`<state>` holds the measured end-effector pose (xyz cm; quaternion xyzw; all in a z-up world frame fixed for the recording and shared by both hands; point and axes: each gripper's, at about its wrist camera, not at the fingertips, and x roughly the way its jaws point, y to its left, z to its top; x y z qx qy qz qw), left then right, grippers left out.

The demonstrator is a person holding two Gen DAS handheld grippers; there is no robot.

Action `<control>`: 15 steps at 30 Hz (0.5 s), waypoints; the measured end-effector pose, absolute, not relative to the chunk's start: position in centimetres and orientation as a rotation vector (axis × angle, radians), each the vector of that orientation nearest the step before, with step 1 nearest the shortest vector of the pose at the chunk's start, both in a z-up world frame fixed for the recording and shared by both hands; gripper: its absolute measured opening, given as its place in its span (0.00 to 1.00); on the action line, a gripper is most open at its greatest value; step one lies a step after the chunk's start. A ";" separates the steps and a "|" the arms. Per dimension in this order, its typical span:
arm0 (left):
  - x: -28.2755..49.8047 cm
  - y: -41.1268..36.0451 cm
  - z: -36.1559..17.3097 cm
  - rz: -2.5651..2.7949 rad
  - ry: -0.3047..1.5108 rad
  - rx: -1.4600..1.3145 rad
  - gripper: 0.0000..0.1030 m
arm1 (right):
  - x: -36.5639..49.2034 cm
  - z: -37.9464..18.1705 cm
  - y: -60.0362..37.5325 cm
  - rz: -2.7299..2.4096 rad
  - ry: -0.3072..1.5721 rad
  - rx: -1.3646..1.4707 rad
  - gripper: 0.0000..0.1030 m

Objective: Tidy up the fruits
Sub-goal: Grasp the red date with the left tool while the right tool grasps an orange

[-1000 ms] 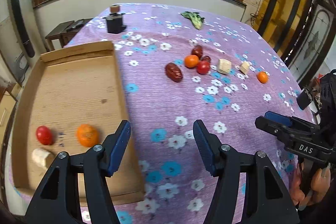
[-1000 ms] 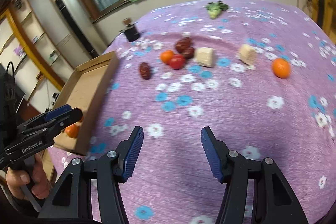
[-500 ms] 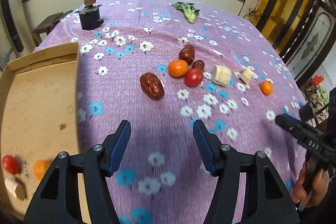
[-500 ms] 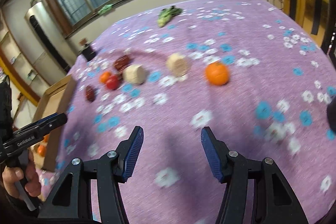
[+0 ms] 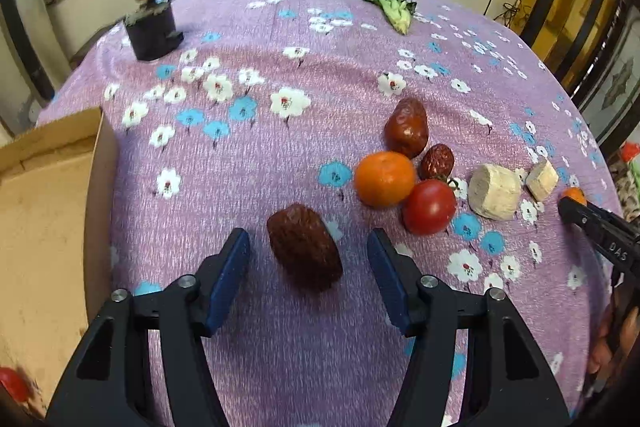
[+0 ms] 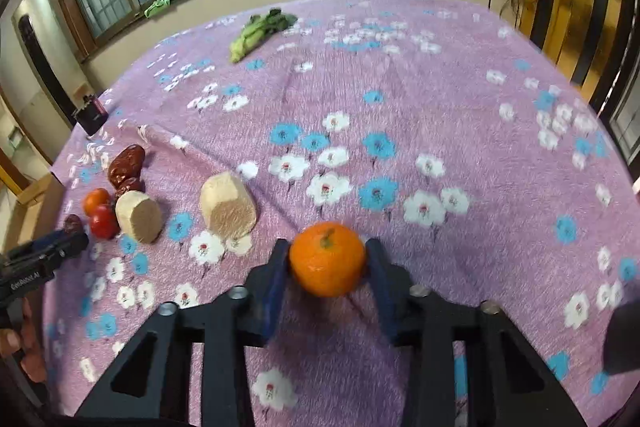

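My left gripper point(image 5: 308, 253) is open, with a large dark red date point(image 5: 304, 247) lying on the purple cloth between its fingers, untouched. Right of it are an orange tangerine point(image 5: 384, 179), a red tomato point(image 5: 429, 207), two more dates point(image 5: 406, 128) and two pale cut chunks point(image 5: 494, 191). My right gripper point(image 6: 327, 265) has its blue pads pressed against a small orange point(image 6: 327, 259) on the cloth. The cardboard tray point(image 5: 44, 211) is at the left, with a red fruit point(image 5: 12, 383) in its near corner.
A dark block with a cork-like top point(image 5: 152, 27) stands at the far left of the table. A leafy green vegetable point(image 5: 390, 5) lies at the far edge; it also shows in the right wrist view point(image 6: 256, 33). Windows and wall lie behind.
My left gripper moved right from over the tray to straddle the large date. My right gripper moved to the small orange and closed its fingers onto it.
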<state>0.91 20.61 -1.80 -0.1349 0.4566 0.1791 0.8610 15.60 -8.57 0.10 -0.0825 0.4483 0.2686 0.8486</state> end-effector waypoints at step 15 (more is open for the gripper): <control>-5.0 17.4 1.1 0.298 0.882 -0.260 0.29 | 8.0 3.7 -8.2 0.741 0.899 -0.089 0.36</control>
